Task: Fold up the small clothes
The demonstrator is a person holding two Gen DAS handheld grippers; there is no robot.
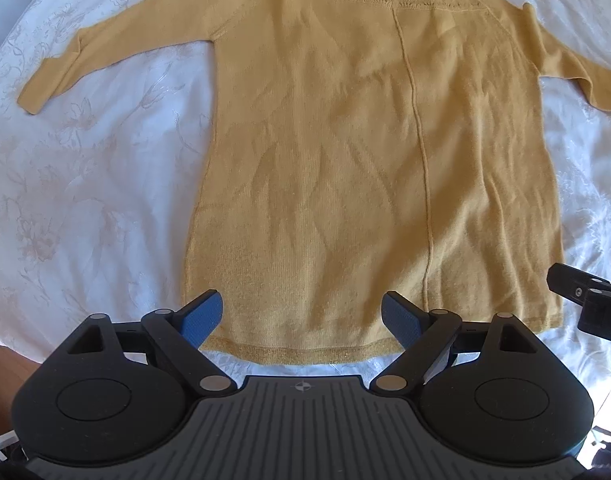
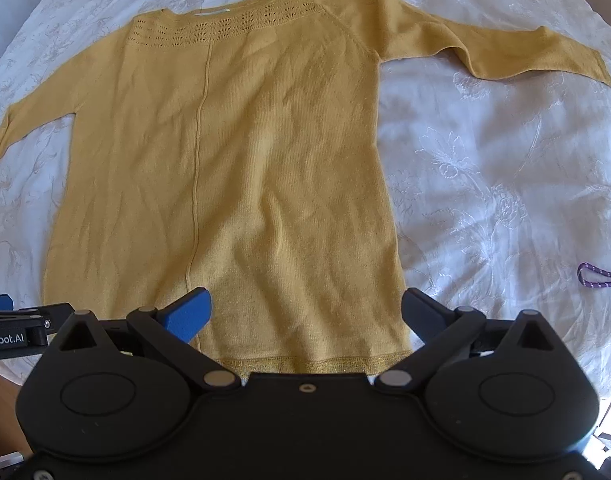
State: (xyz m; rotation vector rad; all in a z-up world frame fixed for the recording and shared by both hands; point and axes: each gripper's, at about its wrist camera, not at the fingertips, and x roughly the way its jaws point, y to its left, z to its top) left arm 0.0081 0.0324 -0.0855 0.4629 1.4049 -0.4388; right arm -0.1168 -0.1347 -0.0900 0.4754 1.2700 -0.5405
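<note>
A mustard-yellow knit sweater (image 1: 345, 152) lies flat on a white embroidered cloth, neck far, hem near, both sleeves spread out to the sides. It also shows in the right wrist view (image 2: 241, 160). My left gripper (image 1: 301, 316) is open and empty, its blue pads over the hem's left half. My right gripper (image 2: 305, 312) is open and empty, over the hem's right half near the right corner. The right gripper's edge shows in the left wrist view (image 1: 589, 300); the left gripper's edge shows in the right wrist view (image 2: 13, 324).
The white floral cloth (image 2: 485, 184) covers the whole surface. A purple cord loop (image 2: 599, 276) lies on it at the right. The left sleeve cuff (image 1: 35, 98) and the right sleeve cuff (image 2: 597, 68) lie far out to either side.
</note>
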